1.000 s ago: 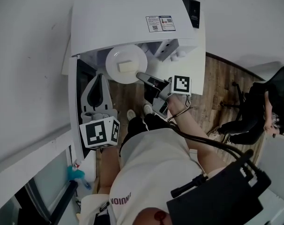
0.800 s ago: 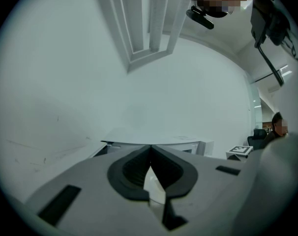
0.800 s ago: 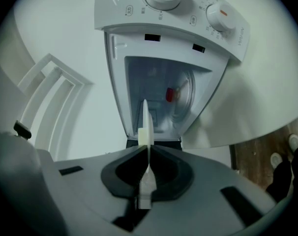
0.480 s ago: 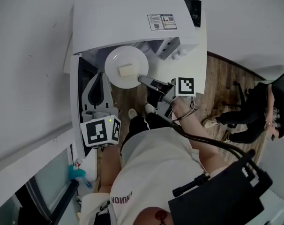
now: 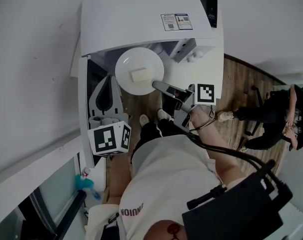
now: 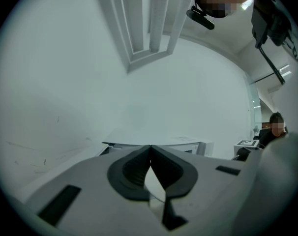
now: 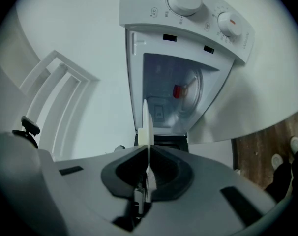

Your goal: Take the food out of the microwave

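Right tongs (image 5: 154, 84) clenched on the rim of a round white plate (image 5: 136, 59) bearing a pale rectangular block of food (image 5: 140, 75), just outside the open white microwave (image 5: 141, 19), left tongs (image 5: 109, 80) closed on nothing nearby; the plate is probably best drawn out level and slowly, so the block cannot slide.

You have white wall (image 5: 31, 59) left of the right fingers (image 5: 164, 87); wood plank floor (image 5: 241, 84) lies right and below.

plate (image 5: 129, 64) — glossy, smooth | microwave (image 5: 141, 19) — plastic (matt) | floor (image 5: 240, 84): wood
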